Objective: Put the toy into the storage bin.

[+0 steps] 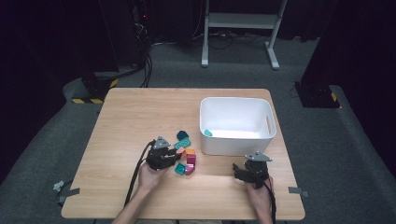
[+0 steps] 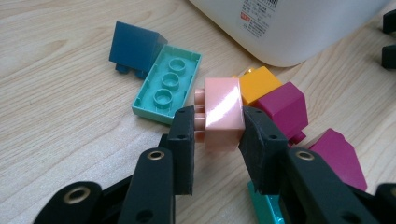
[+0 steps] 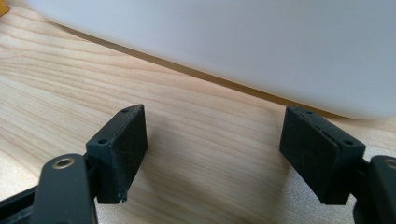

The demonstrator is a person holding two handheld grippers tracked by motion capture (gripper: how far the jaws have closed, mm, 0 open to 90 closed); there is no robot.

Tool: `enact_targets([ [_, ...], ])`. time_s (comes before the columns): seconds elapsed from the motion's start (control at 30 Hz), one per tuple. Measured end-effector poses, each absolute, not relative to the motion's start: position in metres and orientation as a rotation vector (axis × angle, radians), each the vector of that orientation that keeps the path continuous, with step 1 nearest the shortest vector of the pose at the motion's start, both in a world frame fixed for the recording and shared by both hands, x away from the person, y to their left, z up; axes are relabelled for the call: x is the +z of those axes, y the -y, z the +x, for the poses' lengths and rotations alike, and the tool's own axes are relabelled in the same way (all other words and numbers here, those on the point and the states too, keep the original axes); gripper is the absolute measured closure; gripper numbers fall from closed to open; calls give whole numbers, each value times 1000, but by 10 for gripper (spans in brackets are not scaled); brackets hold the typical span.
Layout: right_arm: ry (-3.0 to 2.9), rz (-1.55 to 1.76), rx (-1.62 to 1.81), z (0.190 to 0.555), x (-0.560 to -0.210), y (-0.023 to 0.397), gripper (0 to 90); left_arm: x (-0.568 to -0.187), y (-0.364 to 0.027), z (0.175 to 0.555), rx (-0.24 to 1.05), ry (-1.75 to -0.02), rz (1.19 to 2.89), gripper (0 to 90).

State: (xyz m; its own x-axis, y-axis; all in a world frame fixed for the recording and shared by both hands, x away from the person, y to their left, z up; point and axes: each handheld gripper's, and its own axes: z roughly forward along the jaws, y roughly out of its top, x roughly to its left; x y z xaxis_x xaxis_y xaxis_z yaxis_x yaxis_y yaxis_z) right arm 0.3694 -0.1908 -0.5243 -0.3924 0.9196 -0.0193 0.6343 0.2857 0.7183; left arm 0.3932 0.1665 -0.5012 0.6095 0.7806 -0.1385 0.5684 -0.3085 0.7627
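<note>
Now your left gripper [image 2: 218,123] is clamped on the glossy pink plastic brick [image 2: 223,113] beside the white plastic bin [image 1: 237,123], so lift straight up, right gripper [image 3: 229,156] waiting agape.

Open right gripper [image 3: 212,154] facing white bin [image 3: 261,46]

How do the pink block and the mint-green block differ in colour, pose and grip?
The pink block is clamped between the left gripper jaws; the mint-green block lies free on the table. The pink one shows studs sideways; the mint-green one lies hollow side up, and looks longer and flatter. Both are plastic building blocks.
</note>
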Motion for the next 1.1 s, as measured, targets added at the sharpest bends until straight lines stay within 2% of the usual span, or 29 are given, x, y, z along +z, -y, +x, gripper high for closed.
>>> enact_targets([
  [0.23, -2128, 1393, 886, 369, -524, 191, 230, -495, -174, 392, 294, -1062, 1980, 659],
  [0.57, -2128, 1393, 886, 369, -524, 191, 230, -475, -185, 390, 317, -1061, 1952, 659],
  [1.1, -2128, 1393, 886, 369, -524, 191, 230, -446, -193, 395, 310, -1006, 1973, 659],
])
